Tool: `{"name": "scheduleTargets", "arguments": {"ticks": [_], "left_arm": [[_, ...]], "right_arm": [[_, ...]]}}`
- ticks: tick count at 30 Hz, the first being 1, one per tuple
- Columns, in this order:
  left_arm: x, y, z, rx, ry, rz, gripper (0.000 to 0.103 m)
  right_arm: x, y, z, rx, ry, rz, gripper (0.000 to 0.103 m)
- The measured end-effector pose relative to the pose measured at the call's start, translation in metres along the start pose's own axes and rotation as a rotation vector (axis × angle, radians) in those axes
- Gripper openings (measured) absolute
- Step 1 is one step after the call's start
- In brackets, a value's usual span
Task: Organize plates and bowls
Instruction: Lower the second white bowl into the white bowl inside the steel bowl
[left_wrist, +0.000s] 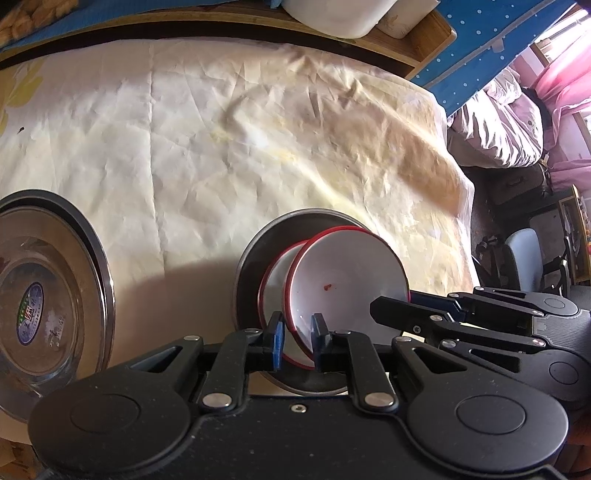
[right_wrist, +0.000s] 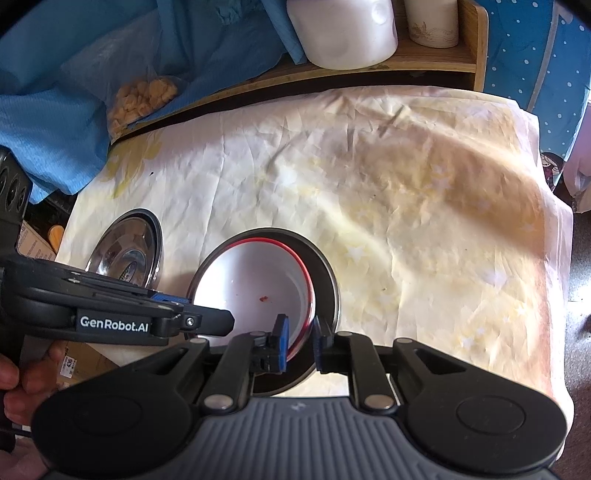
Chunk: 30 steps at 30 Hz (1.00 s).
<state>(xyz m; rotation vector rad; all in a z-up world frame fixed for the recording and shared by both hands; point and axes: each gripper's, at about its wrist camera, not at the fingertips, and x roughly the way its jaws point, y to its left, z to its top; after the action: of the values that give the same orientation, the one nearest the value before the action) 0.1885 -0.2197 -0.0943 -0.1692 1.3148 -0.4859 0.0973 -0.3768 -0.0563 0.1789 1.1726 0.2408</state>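
- My left gripper (left_wrist: 297, 338) was pinched on the near rim of a white bowl (left_wrist: 347, 273) with a red edge; one blue pad sat outside the rim and the other inside it.
- That bowl was tilted and nested in a second red-edged bowl (left_wrist: 275, 280), which showed behind it to the left.
- Both bowls sat in a steel plate (left_wrist: 255, 243) on the tabletop (left_wrist: 221, 129), which was covered with a creased, stained pale cloth.
- A small red speck (left_wrist: 327, 286) lay on the inner wall of the top bowl.
- My right gripper (right_wrist: 301, 341) was closed on the same bowl's rim at its right side, with the red edge passing between the blue pads.
- In the right wrist view, my left gripper reached in from the left over the bowl, and part of my hand (right_wrist: 14, 384) held its handle.
- A second steel plate (left_wrist: 48, 295), bearing a blue oval sticker, lay apart to the left of the stack.
- At the far edge of the tabletop stood a wooden shelf (right_wrist: 436, 62) with a white container (right_wrist: 343, 33) on it.
- A bag of yellowish pieces (right_wrist: 142, 99) lay on blue cloth at the far left.
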Motion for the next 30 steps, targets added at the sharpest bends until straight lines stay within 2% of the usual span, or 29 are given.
{"name": "scheduleTargets", "arguments": {"ticks": [30], "left_arm": [[-0.0001,-0.0007,0.0009,-0.008,0.0,0.001,0.019]], "right_arm": [[0.0033,0.0011,0.0018,-0.006,0.011,0.003,0.019]]}}
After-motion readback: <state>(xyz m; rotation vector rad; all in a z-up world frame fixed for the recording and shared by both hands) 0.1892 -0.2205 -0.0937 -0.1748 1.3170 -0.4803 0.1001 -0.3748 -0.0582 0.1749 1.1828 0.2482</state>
